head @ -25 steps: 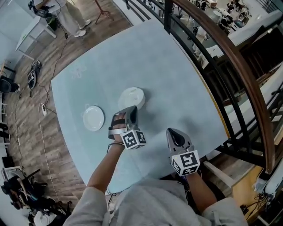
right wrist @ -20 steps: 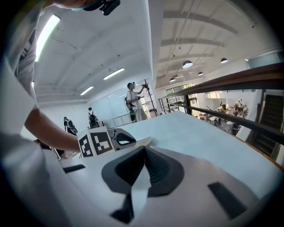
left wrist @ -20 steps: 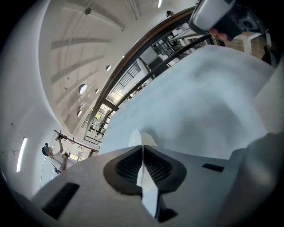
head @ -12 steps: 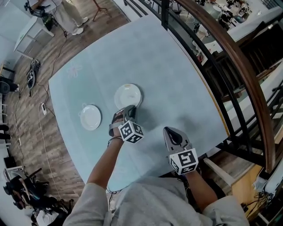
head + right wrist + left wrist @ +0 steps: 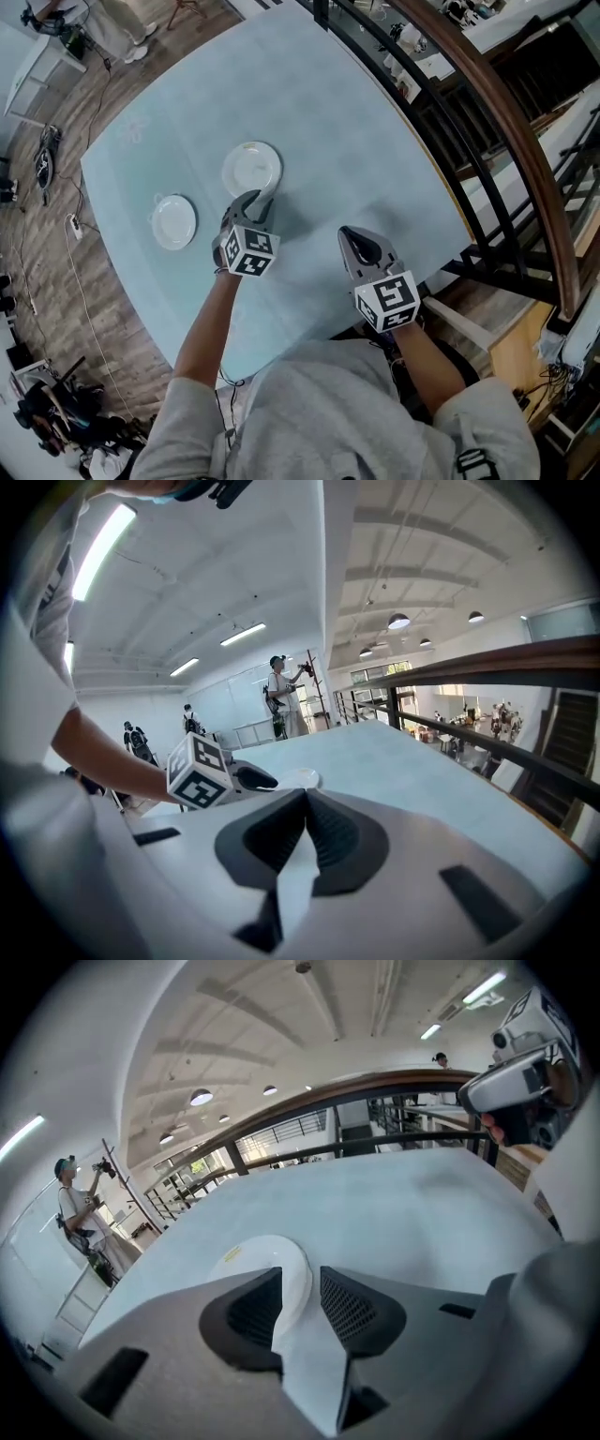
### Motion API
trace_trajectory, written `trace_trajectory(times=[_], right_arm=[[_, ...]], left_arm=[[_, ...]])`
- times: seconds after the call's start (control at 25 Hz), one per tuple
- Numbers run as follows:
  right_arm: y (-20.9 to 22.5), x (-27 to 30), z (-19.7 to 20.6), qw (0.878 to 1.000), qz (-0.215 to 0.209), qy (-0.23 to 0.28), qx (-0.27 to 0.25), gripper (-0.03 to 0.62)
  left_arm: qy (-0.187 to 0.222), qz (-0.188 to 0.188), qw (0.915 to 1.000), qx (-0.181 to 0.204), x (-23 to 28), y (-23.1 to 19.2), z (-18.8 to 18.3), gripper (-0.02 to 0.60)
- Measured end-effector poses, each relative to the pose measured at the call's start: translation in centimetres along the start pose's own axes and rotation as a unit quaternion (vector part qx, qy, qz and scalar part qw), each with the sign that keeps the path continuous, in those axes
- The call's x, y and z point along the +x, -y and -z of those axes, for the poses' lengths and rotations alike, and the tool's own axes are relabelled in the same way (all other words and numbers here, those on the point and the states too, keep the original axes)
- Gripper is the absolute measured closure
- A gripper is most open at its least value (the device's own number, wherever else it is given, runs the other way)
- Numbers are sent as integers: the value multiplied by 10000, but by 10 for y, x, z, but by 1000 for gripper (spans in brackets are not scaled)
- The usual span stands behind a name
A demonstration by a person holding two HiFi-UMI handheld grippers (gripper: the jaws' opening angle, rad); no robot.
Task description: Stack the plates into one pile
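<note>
Two white plates lie on the pale blue table point(image 5: 356, 122). The bigger plate point(image 5: 251, 167) lies flat near the middle, and a smaller plate point(image 5: 174, 221) sits apart to its left. My left gripper point(image 5: 255, 199) points down at the bigger plate's near rim. In the left gripper view that plate point(image 5: 258, 1252) has its rim between the jaws of the left gripper point(image 5: 300, 1271), which are opening, and the pads stand off it. My right gripper point(image 5: 347, 232) hovers to the right over bare table. Its jaws point(image 5: 305, 797) are shut on nothing.
A dark railing with a brown handrail point(image 5: 506, 131) runs along the table's far and right edges. Wooden floor with cables point(image 5: 42, 169) lies to the left. A person point(image 5: 75, 1208) stands far off beyond the table.
The left gripper has rolled and sunk toward the table at the bigger plate's rim, and its jaws have gone from shut to apart. The right gripper has stayed put.
</note>
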State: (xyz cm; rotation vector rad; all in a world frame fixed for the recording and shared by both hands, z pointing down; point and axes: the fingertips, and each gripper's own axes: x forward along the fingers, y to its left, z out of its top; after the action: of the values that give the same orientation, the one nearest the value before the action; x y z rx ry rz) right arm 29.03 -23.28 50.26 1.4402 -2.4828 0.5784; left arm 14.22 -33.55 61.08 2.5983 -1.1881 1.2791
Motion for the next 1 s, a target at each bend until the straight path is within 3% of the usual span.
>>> trace_trajectory(times=[0.2, 0.36, 0.56, 0.8, 1.0], right_arm=[[-9, -17, 2, 9999, 146, 32, -15, 568], [-38, -15, 2, 9993, 128, 135, -320, 568], [-84, -43, 13, 9987, 153, 99, -482, 568], [-130, -46, 25, 9974, 160, 103, -696, 568], [-151, -53, 38, 9938, 437, 96, -1018, 568]], left_arm=[[224, -378, 9985, -313, -52, -13, 31, 451], [319, -759, 9927, -885, -93, -40, 75, 453], [79, -978, 9860, -1345, -140, -54, 137, 451], [-407, -1158, 9880, -936, -154, -85, 205, 430], [-721, -1063, 9917, 112, -137, -100, 227, 426]])
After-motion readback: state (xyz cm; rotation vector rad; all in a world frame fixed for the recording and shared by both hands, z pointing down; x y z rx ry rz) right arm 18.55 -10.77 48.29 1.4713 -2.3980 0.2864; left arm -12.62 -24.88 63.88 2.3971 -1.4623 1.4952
